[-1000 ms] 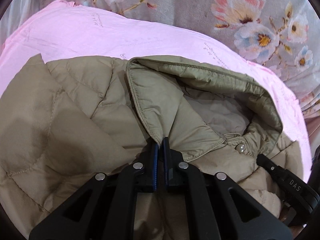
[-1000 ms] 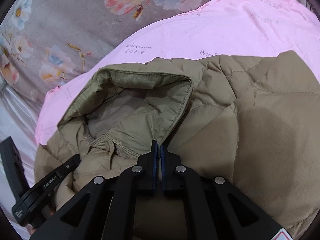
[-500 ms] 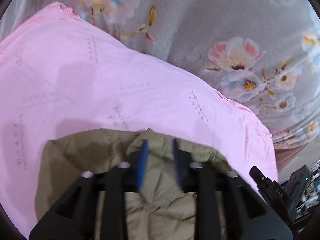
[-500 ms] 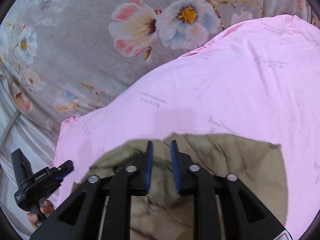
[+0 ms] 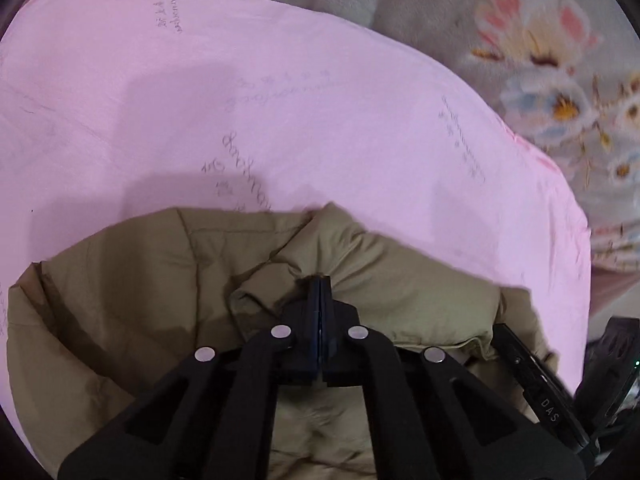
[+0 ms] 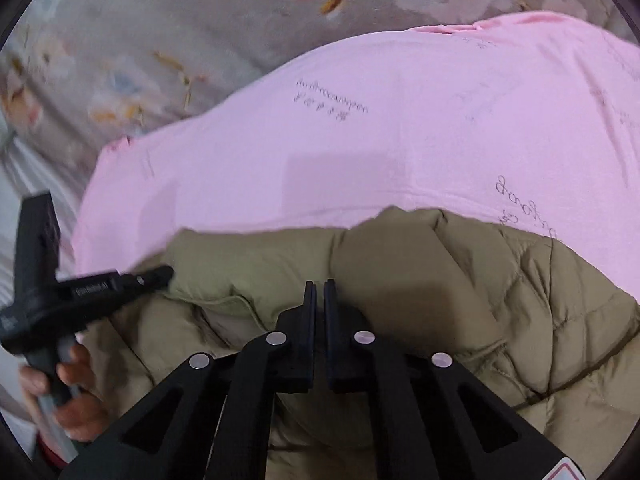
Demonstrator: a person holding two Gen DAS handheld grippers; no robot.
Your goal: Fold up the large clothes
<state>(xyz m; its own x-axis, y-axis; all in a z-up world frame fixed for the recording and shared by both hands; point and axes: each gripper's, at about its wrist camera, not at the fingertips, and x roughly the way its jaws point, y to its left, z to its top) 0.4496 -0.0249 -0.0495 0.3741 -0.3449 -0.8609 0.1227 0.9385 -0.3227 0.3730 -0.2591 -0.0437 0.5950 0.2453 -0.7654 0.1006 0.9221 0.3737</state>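
A khaki quilted hooded jacket [image 5: 132,280] lies on a pink sheet [image 5: 280,100]; it also shows in the right wrist view [image 6: 540,292]. My left gripper [image 5: 320,280] is shut, its tips pressed into a bunched fold of the jacket's upper edge. My right gripper [image 6: 319,285] has its jaws almost together with a thin gap, over the jacket's folded top; I cannot see fabric between them. The left gripper also shows in the right wrist view [image 6: 156,276], held by a hand, touching the jacket's left edge.
The pink sheet [image 6: 400,140] spreads beyond the jacket. A grey floral blanket [image 5: 540,60] lies past the sheet's far edge, also in the right wrist view [image 6: 120,40]. The right gripper's black body [image 5: 536,384] sits at the lower right of the left wrist view.
The open hood seen a second ago is now folded down and out of sight. Both grippers opened about half a second ago and have closed again lower on the jacket's top edge.
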